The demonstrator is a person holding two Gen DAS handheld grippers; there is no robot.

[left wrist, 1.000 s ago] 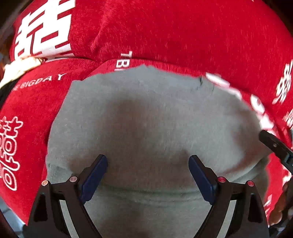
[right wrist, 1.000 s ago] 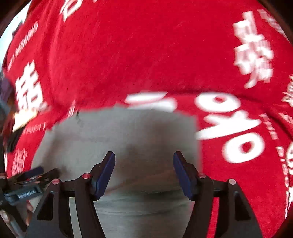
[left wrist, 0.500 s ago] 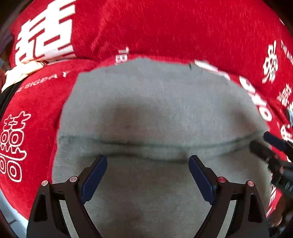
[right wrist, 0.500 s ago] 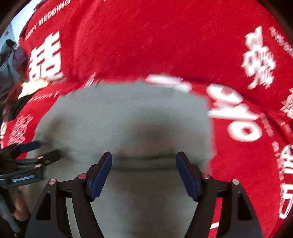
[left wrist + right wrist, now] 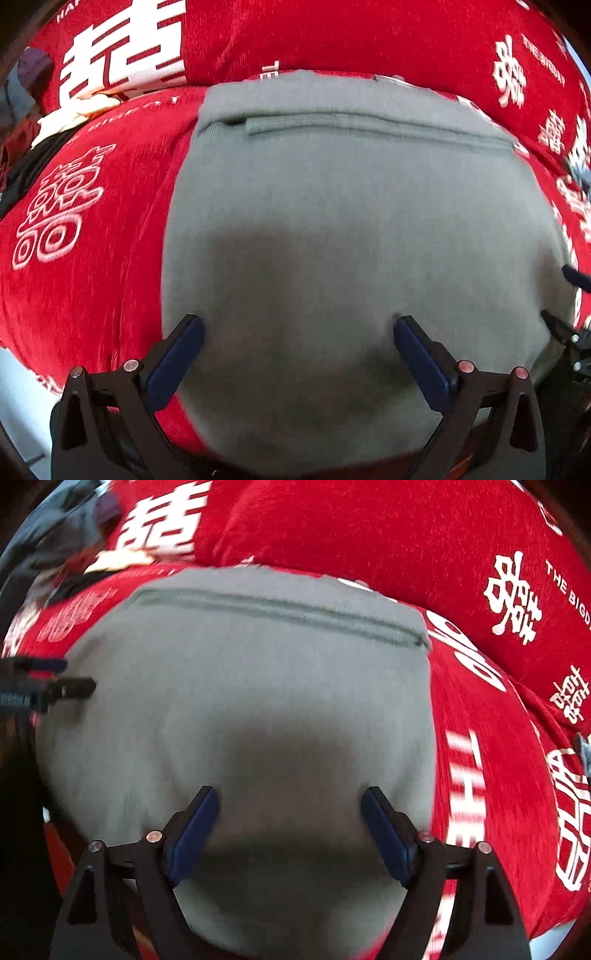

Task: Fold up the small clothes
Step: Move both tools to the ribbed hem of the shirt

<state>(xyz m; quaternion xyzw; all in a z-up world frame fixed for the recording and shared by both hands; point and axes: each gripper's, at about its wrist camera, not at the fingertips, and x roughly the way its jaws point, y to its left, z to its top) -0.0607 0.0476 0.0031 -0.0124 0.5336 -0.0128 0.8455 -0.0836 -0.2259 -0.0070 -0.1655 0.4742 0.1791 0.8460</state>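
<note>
A small grey garment (image 5: 351, 206) lies flat on a red cloth with white characters (image 5: 85, 236); a stitched hem runs across its far end. In the right wrist view the same grey garment (image 5: 240, 686) fills the middle. My left gripper (image 5: 297, 328) hovers over the garment's near part, jaws opening wide, nothing between the pads. My right gripper (image 5: 290, 797) hangs over the garment's right half, jaws opening too, with no cloth pinched. The left gripper's tips (image 5: 70, 681) show at the left edge of the right wrist view.
The red cloth (image 5: 498, 738) covers the whole surface and rises in a fold behind the garment. A pile of pale and dark clothes (image 5: 74, 110) lies at the far left. A pale floor strip (image 5: 18, 387) shows below the cloth's near-left edge.
Both grippers have pulled back toward the garment's near end, so the hem now lies far from them. The garment lies flatter, and both pairs of jaws stand wider.
</note>
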